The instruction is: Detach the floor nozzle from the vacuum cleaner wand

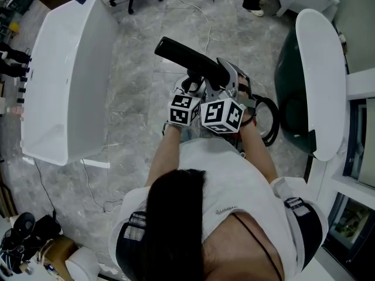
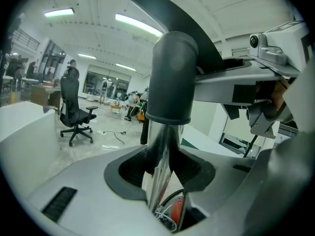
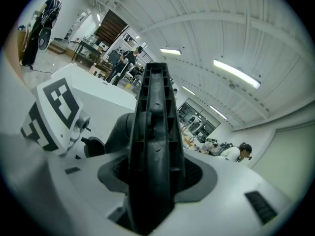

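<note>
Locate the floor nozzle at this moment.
Head view, centre: the floor nozzle is clamped in the right gripper, by the wand that the left gripper grips.

head cam overhead, looking down; both gripper cams v close on vacuum (image 1: 193, 60).

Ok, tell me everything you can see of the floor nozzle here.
The floor nozzle is black plastic, long and narrow, held up off the floor and angled away from the person. Its ribbed face sits clamped between the jaws of the right gripper. A round dark neck sleeves over the shiny metal wand, which the left gripper grips, so it looks not yet detached.
</note>
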The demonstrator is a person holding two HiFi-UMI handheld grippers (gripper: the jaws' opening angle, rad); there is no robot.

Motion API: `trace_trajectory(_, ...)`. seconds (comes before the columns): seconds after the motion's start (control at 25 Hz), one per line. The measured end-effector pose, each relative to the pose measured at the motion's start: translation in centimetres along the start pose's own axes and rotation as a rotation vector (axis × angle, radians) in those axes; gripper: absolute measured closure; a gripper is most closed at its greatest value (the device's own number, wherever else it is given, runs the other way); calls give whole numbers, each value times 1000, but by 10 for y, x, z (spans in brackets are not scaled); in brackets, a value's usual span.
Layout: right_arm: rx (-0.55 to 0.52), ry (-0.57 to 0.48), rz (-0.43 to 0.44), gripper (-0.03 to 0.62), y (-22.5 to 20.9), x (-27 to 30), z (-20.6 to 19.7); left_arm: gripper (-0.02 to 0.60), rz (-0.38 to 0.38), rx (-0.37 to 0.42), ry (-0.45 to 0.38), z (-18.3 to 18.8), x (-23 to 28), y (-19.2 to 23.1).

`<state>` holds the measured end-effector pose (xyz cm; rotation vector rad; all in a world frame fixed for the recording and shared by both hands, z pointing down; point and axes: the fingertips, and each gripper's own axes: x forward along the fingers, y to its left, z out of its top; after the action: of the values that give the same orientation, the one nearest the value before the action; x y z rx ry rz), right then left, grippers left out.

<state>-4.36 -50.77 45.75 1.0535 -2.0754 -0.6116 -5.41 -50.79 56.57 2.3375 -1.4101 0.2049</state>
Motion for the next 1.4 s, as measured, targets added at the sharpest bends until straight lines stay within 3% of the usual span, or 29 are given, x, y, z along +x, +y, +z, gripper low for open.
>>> trace_trajectory(0.24, 44, -3, 1, 376, 0, 2, -1, 433, 0, -4, -7, 2, 1, 2)
trace_trajectory(0.56, 11, 15, -18, 376, -3, 0, 0, 433, -11, -14, -5, 2, 4, 0)
trace_trajectory(0.64, 93, -21, -25, 376, -11, -2, 8, 433, 11, -32, -10, 1, 2, 5)
trace_trajectory(0.76, 301, -128, -71, 378, -53, -6, 37, 433, 38, -58, -15, 0, -4, 18)
trace_trajectory(0.92, 360, -210, -106, 378, -89, -18, 60, 433, 35, -60, -8, -4, -4, 15)
trace_trajectory(1.2, 390, -240, -91, 376, -90, -29, 71, 433, 39, -68, -14, -2, -6, 19)
trace_trajectory(1.4, 474, -236, -79, 376, -94, -33, 59, 431, 47, -70, -16, -4, -3, 17)
